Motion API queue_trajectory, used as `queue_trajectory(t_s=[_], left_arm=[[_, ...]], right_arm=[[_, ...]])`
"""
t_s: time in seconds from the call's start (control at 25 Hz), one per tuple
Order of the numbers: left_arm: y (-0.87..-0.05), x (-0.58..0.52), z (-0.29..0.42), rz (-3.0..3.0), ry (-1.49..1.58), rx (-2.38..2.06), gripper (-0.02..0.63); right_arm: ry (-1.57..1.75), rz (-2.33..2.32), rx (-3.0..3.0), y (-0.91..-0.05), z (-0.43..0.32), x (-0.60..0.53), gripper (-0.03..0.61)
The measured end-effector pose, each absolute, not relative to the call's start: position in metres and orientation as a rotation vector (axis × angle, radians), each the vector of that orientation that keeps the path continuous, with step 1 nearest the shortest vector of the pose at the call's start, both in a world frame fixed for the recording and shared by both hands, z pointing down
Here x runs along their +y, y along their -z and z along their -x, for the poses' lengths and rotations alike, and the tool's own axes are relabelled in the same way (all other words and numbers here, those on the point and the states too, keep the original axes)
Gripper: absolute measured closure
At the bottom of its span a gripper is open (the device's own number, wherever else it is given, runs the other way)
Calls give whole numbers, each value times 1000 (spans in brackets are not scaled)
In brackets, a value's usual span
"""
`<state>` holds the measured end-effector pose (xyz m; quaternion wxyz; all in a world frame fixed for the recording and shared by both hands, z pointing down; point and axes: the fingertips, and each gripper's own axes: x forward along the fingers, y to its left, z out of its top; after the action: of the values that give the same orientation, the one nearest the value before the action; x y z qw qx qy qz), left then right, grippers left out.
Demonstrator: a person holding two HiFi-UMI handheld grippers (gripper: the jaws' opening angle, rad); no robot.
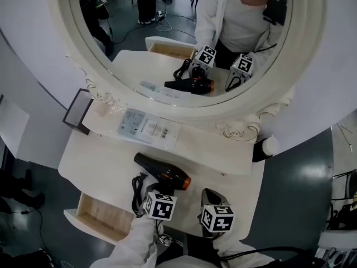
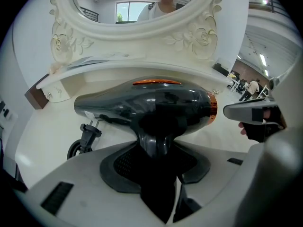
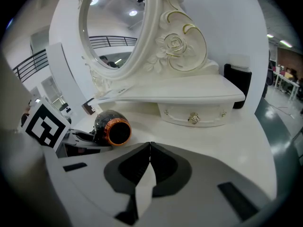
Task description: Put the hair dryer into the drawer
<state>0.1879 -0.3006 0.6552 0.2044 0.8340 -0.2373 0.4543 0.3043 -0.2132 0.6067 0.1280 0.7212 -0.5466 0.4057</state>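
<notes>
While flat, hair dryer (image 2: 156, 103) between jaws

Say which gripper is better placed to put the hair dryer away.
Left. The left gripper grips the hair dryer by its handle, with the open drawer on its side; the right gripper is shut, empty.

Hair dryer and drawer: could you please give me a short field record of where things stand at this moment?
hair dryer: lying on the vanity top, not lifted
left gripper: jaws closed on the hair dryer's handle
right gripper: jaws together, nothing between them, just past the dryer's orange-ringed end
drawer: pulled open at the front left, nothing seen inside
task status: hair dryer not yet in drawer
</notes>
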Motion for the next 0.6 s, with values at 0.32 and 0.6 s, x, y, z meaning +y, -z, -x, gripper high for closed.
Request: queue_trajectory(t_s=[0.32, 0.6], left_arm=[[-617, -295, -161, -2361, -1101, -704, 439], [-565, -308, -126, -2404, -951, -811, 439]], right_arm=[[-1135, -2088, -1620, -594, -288, -211, 517], [-1060, -2060, -1696, -570, -256, -216, 517]])
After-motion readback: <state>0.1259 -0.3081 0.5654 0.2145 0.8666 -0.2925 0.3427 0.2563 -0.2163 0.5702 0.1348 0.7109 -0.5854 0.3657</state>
